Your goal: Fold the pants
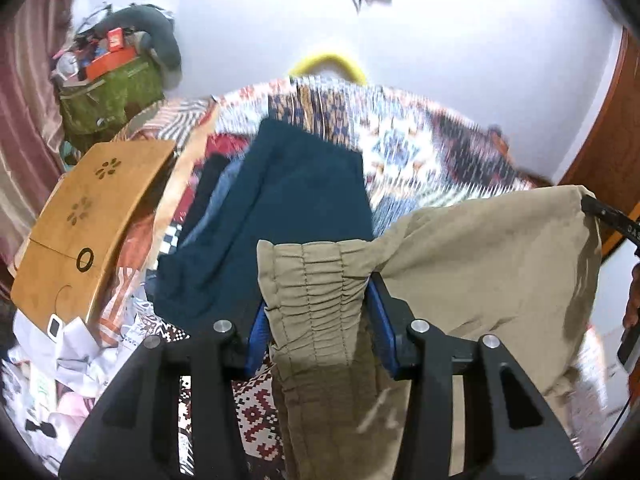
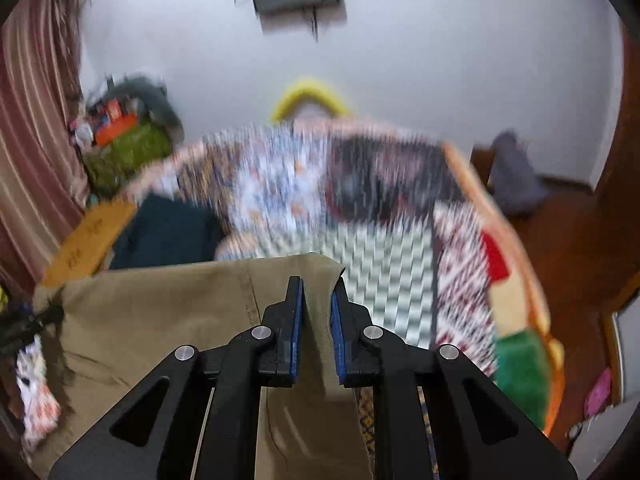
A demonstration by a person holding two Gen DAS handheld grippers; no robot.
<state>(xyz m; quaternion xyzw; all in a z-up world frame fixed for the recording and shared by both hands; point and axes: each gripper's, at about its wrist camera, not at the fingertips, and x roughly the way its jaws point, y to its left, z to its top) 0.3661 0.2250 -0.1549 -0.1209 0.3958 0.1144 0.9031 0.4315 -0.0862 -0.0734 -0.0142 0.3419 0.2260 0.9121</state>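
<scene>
Khaki pants [image 1: 500,248] hang in the air above the bed, stretched between both grippers. In the left wrist view my left gripper [image 1: 320,304] is shut on the gathered elastic waistband [image 1: 320,280], with the cloth bunched between the blue pads. The rest of the fabric drapes down and off to the right, where a black finger [image 1: 600,208] of the other gripper holds the far corner. The right wrist view shows my right gripper [image 2: 317,292] shut on a folded edge of the khaki pants [image 2: 160,320], which spread left and hang below.
A patterned bedspread [image 1: 420,148] lies beneath. On it rests a dark teal garment [image 1: 288,200], beside a wooden lap table [image 1: 88,216]. A green bag [image 1: 112,92] with clutter stands at the back left, loose clothes [image 1: 60,360] lie at the lower left, and a wooden door [image 1: 608,120] is at the right.
</scene>
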